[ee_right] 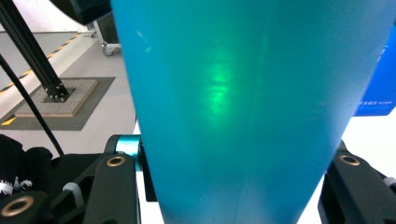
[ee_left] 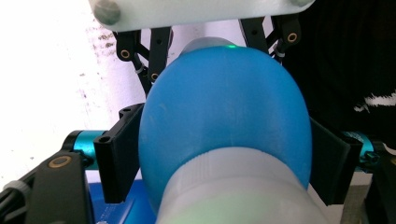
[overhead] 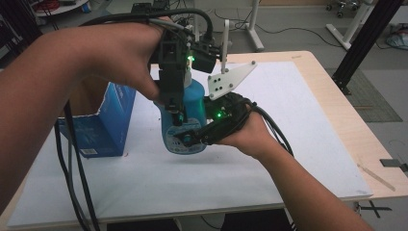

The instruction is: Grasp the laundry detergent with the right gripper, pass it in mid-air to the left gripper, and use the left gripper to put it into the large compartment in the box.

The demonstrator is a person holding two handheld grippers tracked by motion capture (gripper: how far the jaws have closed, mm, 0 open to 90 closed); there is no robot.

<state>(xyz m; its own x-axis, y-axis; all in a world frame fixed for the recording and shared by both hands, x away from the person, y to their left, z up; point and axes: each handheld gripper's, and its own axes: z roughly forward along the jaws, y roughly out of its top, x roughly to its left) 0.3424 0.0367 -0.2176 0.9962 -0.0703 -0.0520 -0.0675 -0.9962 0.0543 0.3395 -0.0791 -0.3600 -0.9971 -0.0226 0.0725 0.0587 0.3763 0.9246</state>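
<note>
Smooth, rigid blue bottle, probably slippery: gripped low by right tongs; left tongs seemingly clamped near cap.

A lab: bare floor, black aluminium frame post, white-topped work table.

The table has a light wood top. A white mat covers it. A blue box stands on the mat, beside the jaws.
</note>
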